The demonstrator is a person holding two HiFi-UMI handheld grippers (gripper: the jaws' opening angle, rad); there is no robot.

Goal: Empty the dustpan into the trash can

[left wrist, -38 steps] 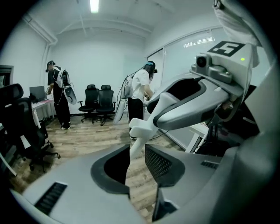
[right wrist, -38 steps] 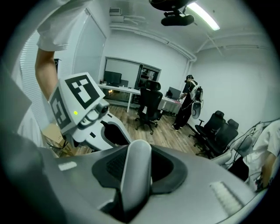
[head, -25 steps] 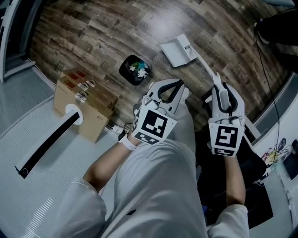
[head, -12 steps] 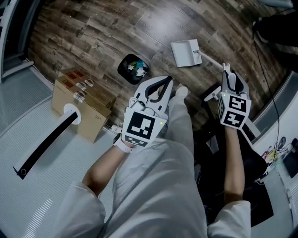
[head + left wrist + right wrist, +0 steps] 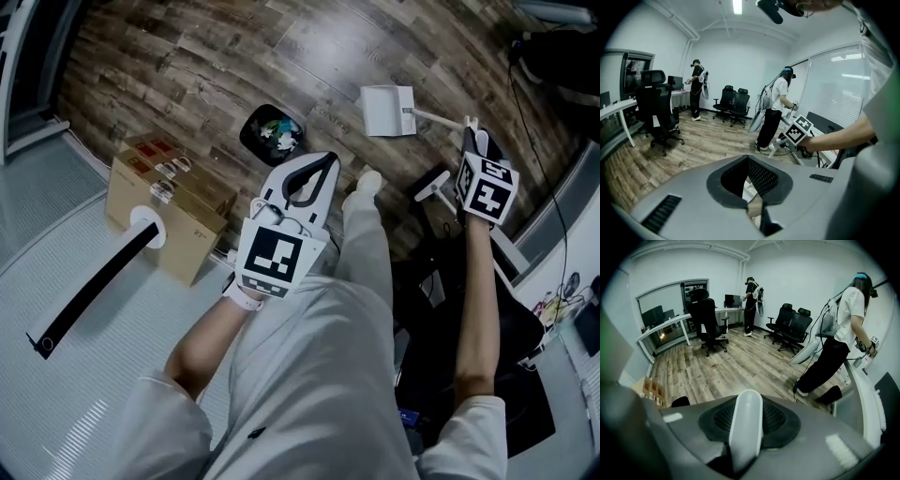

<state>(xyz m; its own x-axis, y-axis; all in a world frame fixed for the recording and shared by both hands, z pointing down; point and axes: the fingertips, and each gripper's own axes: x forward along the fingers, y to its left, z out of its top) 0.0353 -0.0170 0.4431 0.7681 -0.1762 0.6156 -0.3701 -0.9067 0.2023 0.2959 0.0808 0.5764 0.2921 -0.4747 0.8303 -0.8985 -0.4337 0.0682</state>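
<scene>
The right gripper (image 5: pixel 472 139) has its fingers shut on the handle of the white dustpan (image 5: pixel 386 110). The dustpan looks empty and is off to the side of the trash can (image 5: pixel 272 134), which has scraps inside. The left gripper (image 5: pixel 319 164) has its fingers closed on nothing. I think the dumping is done, and only putting the dustpan down is left.

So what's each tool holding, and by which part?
The right tool holds the dustpan by its white handle. The left tool is shut, holding nothing.
</scene>
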